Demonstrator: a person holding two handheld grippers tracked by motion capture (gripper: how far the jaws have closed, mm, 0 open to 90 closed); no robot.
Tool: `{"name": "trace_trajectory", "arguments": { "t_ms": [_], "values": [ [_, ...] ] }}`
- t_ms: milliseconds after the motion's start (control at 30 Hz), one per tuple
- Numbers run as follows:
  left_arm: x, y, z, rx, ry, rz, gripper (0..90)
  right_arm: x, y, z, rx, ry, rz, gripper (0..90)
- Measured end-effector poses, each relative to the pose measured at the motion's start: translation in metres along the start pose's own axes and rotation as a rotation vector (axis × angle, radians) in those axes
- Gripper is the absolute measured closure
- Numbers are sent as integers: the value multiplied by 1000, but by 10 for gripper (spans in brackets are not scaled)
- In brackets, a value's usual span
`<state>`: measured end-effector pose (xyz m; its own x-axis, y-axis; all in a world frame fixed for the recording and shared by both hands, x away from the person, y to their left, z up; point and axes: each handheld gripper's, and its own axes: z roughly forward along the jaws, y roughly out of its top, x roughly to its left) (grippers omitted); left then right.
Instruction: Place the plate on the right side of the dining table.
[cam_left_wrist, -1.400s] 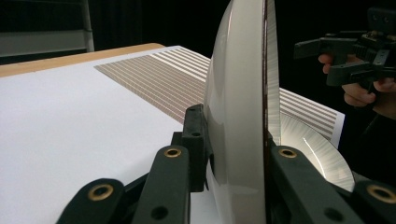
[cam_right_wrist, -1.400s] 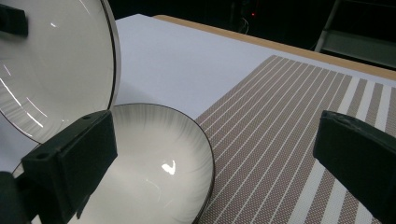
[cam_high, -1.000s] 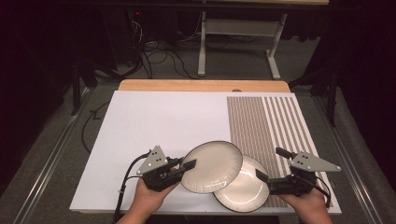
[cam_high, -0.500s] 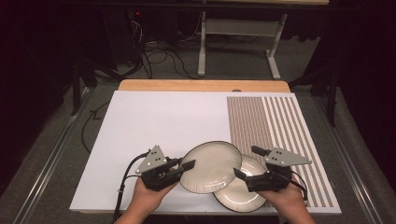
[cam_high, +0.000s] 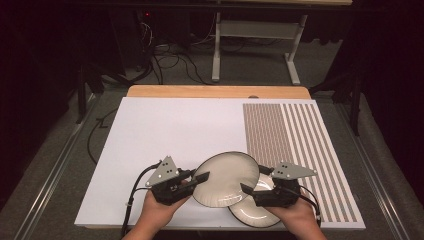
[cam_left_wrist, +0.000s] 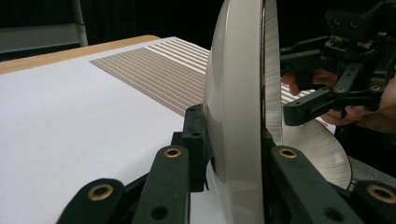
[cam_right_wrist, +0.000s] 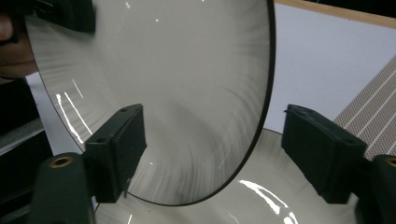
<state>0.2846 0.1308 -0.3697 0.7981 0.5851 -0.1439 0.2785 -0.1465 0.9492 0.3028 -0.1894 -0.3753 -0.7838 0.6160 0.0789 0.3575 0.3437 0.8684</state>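
The left claw (cam_high: 200, 178) was clamped on the left rim of the upper plate (cam_high: 226, 179), its jaws pressed to either face of the rim in the left gripper view, and it held that plate lifted and tilted over the lower plate (cam_high: 252, 212). The right claw (cam_high: 247, 191) stood wide, jaws apart, grasping nothing; in the right gripper view the upper plate's edge passed between the two jaws, nearer the left one, without either touching it that I could tell. So the upper plate lay just ahead of the right claw, toward the person's left, while the lower plate rested flat on the white table (cam_high: 170, 130) directly beneath that claw. The right hand (cam_high: 295, 215) looked the nearer to the lower plate.
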Motion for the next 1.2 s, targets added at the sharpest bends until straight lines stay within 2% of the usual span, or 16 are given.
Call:
{"name": "trace_trajectory", "arguments": {
  "t_ms": [100, 133, 267, 333, 367, 433, 567, 667, 800, 900, 1067, 1200],
  "values": [
    [-1, 0, 0, 0, 0, 4, 762, 1, -2, 0, 11, -10, 12, 408],
    [-1, 0, 0, 0, 0, 4, 762, 0, -2, -1, 10, -4, 25, 490],
    [0, 0, 0, -3, -3, -6, 763, -5, -6, -1, 21, 32, 76, 716],
    [-1, 0, 1, -6, -10, -17, 766, -8, -7, -3, 20, 19, 90, 801],
    [-1, 0, 1, -5, -10, -19, 767, -11, -8, -4, 11, 42, 122, 822],
    [-4, 1, 1, -4, -10, -26, 774, -15, -9, -7, -8, 66, 166, 847],
    [-7, 6, 4, 13, 3, -18, 777, -15, -5, -17, -41, 44, 143, 858],
    [-5, 6, 9, 21, 3, -40, 773, -15, -4, -21, -53, 21, 128, 864],
    [-4, 12, 15, 8, -6, -56, 770, -19, -1, -29, -77, 0, 124, 871],
    [-6, 20, 21, 0, -2, -51, 763, -21, 3, -37, -101, -22, 111, 872],
    [-10, 36, 30, -32, 2, -48, 762, -26, 6, -47, -133, -40, 115, 872],
    [-12, 45, 40, -39, 6, -48, 755, -33, 10, -56, -151, -61, 113, 873]
  ]
}}
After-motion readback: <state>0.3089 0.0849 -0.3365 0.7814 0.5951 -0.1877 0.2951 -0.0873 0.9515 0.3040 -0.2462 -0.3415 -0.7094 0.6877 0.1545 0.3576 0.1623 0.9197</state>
